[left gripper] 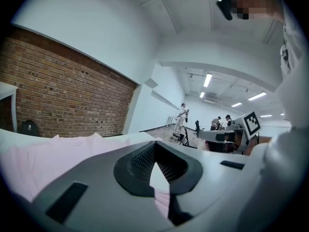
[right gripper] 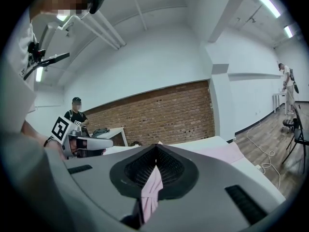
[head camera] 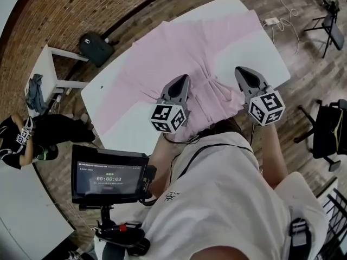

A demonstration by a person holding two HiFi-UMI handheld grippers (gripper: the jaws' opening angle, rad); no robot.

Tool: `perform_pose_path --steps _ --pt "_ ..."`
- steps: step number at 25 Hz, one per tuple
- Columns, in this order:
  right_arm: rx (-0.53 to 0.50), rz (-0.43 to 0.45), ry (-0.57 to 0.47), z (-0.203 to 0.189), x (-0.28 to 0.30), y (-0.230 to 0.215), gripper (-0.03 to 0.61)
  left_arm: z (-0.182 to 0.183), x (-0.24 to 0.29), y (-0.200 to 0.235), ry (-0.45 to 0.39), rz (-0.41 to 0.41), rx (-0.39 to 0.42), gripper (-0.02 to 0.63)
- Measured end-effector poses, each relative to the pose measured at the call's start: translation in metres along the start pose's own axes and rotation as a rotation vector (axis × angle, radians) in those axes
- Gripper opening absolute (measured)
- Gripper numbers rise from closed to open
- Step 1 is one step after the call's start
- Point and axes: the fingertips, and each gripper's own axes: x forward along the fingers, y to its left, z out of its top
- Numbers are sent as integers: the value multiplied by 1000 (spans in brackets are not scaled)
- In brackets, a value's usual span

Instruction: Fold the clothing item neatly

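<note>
A wood floor (head camera: 303,53) is lying open along the table's right side. It is crossed only by a white cable (head camera: 290,20) and a power strip (head camera: 271,21) off the far right corner, and a black chair (head camera: 325,131) is standing toward the near right. A brick wall (head camera: 59,10) is closing off the far left, where a black bag (head camera: 96,49) is sitting on the floor near a small white side table (head camera: 47,69).

The white table (head camera: 116,126) is carrying a pink garment (head camera: 184,47) spread flat across most of its top. The cloth is reaching nearly to the far edge. Bare tabletop is showing as a wide wedge along the near left edge and as a narrower band along the right edge and far right corner.

At the near edge, just in front of the person, the garment's border is bunching into pleats between the two tools. The left gripper (head camera: 185,78) is clenching a fold of the pink cloth, its jaws pressed together on it. The right gripper (head camera: 239,70) is doing the same a little to the right, with a pink strip hanging from between its closed jaws. A dark monitor (head camera: 108,175) is glowing at the near left, off the table's near edge.
</note>
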Motion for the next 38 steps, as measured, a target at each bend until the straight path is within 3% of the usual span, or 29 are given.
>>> perform_pose_path --steps 7,17,25,33,38 --pt "8 -47 2 11 6 -63 3 18 65 -26 17 -42 12 3" --pt "54 -154 9 2 41 -177 2 5 181 -80 89 -170 17 3" --pt "86 -281 86 -37 66 -283 2 -17 255 -129 152 -274 42 3" --pt "66 -350 217 -81 97 -347 3 -40 293 -139 210 -276 44 3" --pt "46 -361 280 -99 116 -365 53 -47 312 -135 225 -264 36 3"
